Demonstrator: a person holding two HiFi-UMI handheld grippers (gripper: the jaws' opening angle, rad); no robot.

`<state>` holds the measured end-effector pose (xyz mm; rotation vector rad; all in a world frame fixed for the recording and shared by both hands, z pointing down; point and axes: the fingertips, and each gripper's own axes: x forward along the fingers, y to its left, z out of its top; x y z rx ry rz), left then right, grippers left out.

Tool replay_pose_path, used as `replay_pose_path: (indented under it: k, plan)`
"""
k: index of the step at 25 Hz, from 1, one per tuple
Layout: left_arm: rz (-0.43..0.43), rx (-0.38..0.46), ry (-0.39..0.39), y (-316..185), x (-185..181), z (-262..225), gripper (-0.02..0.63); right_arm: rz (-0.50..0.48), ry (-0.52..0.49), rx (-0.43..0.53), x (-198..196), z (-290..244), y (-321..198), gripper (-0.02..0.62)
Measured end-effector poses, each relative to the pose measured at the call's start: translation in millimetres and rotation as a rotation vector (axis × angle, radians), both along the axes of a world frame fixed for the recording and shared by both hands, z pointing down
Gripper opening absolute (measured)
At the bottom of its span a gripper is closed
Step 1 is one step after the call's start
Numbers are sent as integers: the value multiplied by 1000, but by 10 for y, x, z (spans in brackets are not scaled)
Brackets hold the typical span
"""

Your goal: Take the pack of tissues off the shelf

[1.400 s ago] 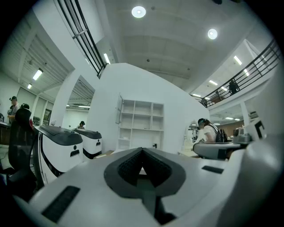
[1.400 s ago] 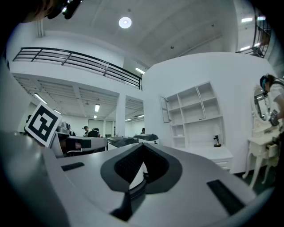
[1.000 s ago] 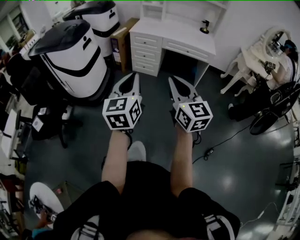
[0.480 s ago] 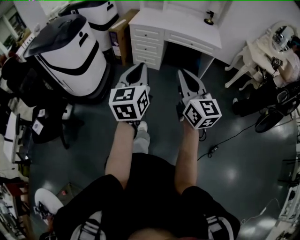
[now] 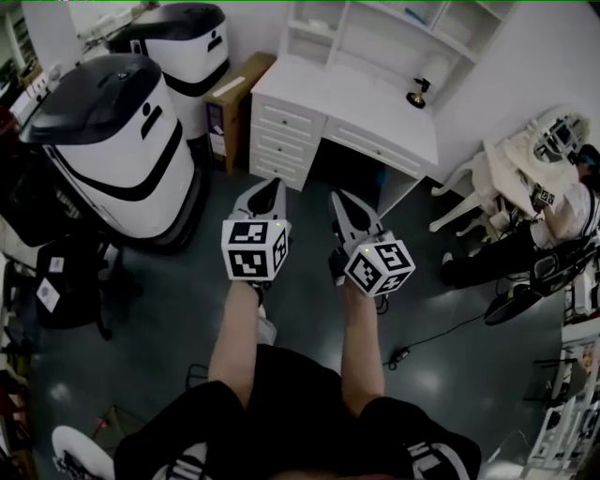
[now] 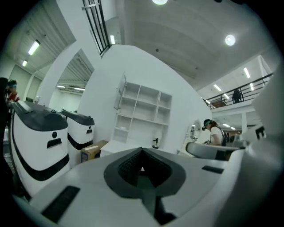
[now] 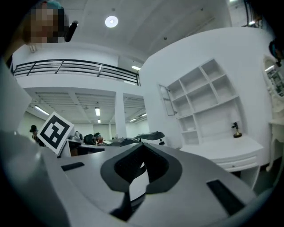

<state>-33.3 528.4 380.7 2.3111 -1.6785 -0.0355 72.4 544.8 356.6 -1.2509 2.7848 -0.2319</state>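
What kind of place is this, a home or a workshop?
Probably a robotics lab or test hall staged with home furniture: a white desk with drawers stands near two large white-and-black rounded machines, and a black-railed upper gallery runs under a high ceiling.

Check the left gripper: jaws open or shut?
Shut. In its own view, the left gripper shows both jaws meeting at the tip, with nothing between them.

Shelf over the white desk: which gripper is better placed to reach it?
Right, narrowly: the left gripper and right gripper are abreast, both shut and empty, but the shelf stands more to the right.
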Motion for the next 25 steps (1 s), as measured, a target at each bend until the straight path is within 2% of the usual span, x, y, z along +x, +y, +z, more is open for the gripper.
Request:
replay_pose_path:
  k: [2, 5, 8, 10, 14, 17, 19, 22, 25]
  plan:
    - [13, 6, -32, -321, -98, -9, 6, -54, 19, 20, -301, -105, -386, 8]
    - [-4, 23, -38, -749, -350, -24, 6, -175, 29, 45, -878, -200, -811, 8]
    - [2, 34, -132, -1005, -505, -42, 6, -211, 34, 70, -1247, -199, -1104, 8]
    - [18, 60, -180, -1147, -520, -92, 6, -175, 23, 78, -1279, -198, -1279, 8]
    - [24, 51, -132, -1338, -638, -79, 6, -167, 22, 91, -1286, -202, -1480, 8]
    - [73, 60, -151, -1417, -583, -66, 6, -96, -4, 84, -1130, -223, -1685, 8]
    - [86, 90, -131, -1421, -542, -111, 6, -73, -27, 70, -1132, -200, -1768, 8]
    - [68, 107, -84, -1469, -540, -200, 6, -102, -58, 91, -1271, -228, -1775, 8]
    - [75, 121, -99, -1563, -578, -262, 6, -134, -57, 112, -1415, -243, -1857, 8]
